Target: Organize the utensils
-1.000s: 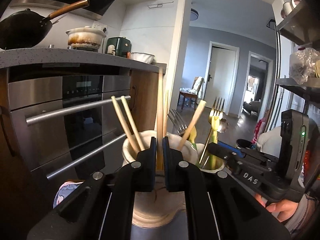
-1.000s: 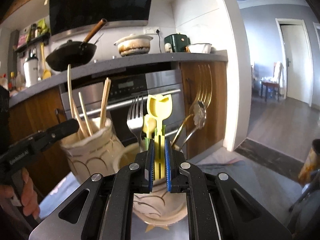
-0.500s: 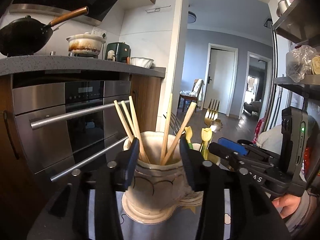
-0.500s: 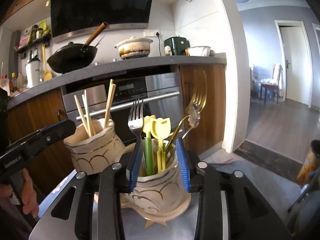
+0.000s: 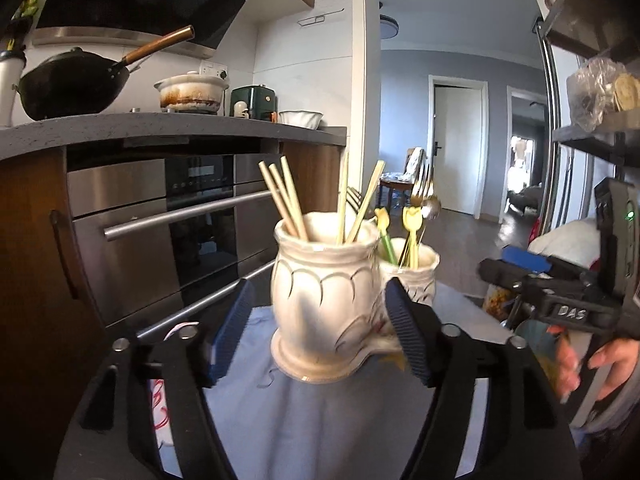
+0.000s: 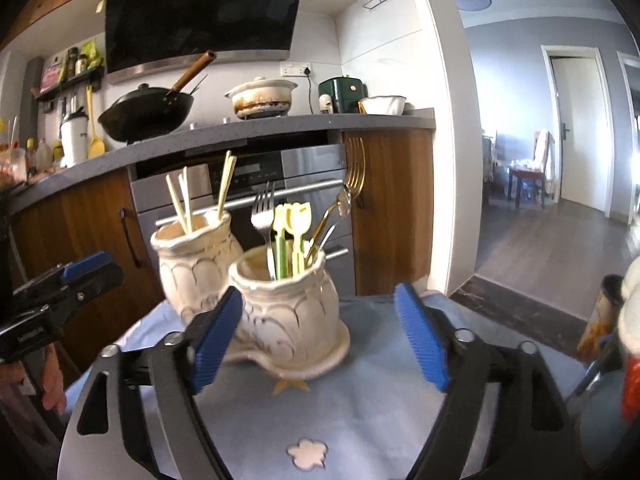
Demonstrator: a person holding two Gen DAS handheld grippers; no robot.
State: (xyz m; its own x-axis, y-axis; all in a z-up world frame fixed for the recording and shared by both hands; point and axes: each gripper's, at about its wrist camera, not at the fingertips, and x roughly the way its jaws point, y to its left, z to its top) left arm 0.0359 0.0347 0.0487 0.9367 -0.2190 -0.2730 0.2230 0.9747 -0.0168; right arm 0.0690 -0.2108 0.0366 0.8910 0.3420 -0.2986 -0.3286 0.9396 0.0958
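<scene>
Two joined cream ceramic jars stand on a pale blue cloth. The chopstick jar holds several wooden chopsticks. The other jar holds a steel fork, yellow and green utensils and gold cutlery. My left gripper is open and empty, its blue pads on either side of the chopstick jar, apart from it. My right gripper is open and empty, just in front of the fork jar. Each gripper also shows in the other's view: the left, the right.
An oven with steel handles stands behind the jars under a grey counter with a black wok and a clay pot. A metal rack is at the right. A doorway opens to the right.
The left gripper let go of a chopstick and the right let go of a yellow utensil; both now stand in the jars. Both grippers opened wide and drew back.
</scene>
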